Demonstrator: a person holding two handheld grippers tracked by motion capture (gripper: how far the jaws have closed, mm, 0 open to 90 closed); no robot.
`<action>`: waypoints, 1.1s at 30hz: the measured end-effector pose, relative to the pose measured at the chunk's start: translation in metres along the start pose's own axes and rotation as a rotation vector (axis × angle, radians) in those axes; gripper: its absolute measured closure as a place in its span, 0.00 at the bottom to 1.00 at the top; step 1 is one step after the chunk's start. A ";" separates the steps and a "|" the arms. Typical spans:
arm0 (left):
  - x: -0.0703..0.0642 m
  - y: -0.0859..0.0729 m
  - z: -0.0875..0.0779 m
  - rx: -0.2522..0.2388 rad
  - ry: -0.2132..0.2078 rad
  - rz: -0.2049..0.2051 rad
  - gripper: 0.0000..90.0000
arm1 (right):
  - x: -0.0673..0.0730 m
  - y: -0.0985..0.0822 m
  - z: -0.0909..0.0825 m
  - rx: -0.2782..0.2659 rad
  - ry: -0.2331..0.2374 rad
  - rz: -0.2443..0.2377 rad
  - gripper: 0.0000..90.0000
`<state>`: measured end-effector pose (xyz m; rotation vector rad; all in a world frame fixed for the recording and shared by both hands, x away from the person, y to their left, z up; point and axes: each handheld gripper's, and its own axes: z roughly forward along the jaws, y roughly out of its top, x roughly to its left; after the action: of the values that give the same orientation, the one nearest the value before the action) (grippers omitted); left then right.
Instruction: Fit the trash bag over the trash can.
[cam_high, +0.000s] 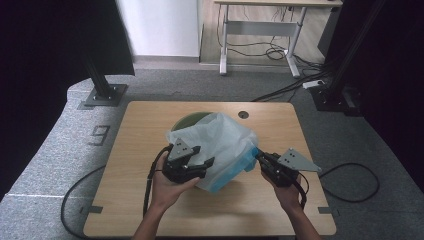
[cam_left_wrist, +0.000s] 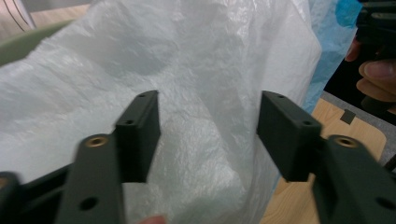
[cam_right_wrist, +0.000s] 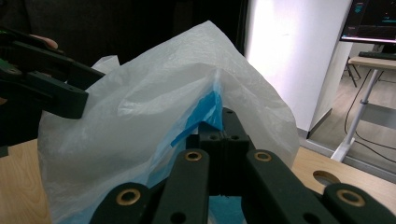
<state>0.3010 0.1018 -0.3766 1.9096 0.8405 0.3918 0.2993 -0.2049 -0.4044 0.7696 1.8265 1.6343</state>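
Observation:
A thin white plastic bag (cam_high: 220, 142) with a blue inner layer drapes over a pale green bowl (cam_high: 187, 120) in the middle of the wooden table (cam_high: 145, 130). My left gripper (cam_high: 202, 165) is at the bag's near left side. In the left gripper view its jaws (cam_left_wrist: 208, 126) stand apart, with the white bag (cam_left_wrist: 187, 56) just beyond them and nothing pressed. My right gripper (cam_high: 259, 157) is at the bag's right edge. In the right gripper view it (cam_right_wrist: 223, 126) is shut on a fold of the bag (cam_right_wrist: 154, 107), white over blue.
A round cable hole (cam_high: 243, 114) sits near the table's far edge. Black stand posts (cam_high: 102, 92) rise at the far left and far right. A desk (cam_high: 260, 25) with loose cables stands behind. Cables trail off the table's near corners.

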 end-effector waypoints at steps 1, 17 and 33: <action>0.001 0.000 0.000 -0.002 -0.008 -0.003 0.52 | 0.000 0.000 -0.001 0.000 0.000 -0.001 0.98; 0.011 0.001 -0.002 -0.042 -0.116 -0.043 1.00 | -0.002 0.000 -0.002 -0.001 -0.003 0.007 0.97; 0.029 0.011 -0.014 -0.132 -0.041 -0.088 1.00 | -0.002 -0.012 -0.015 0.007 -0.057 0.014 0.78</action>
<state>0.3175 0.1284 -0.3632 1.7471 0.8479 0.3454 0.2895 -0.2176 -0.4150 0.8257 1.7917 1.5994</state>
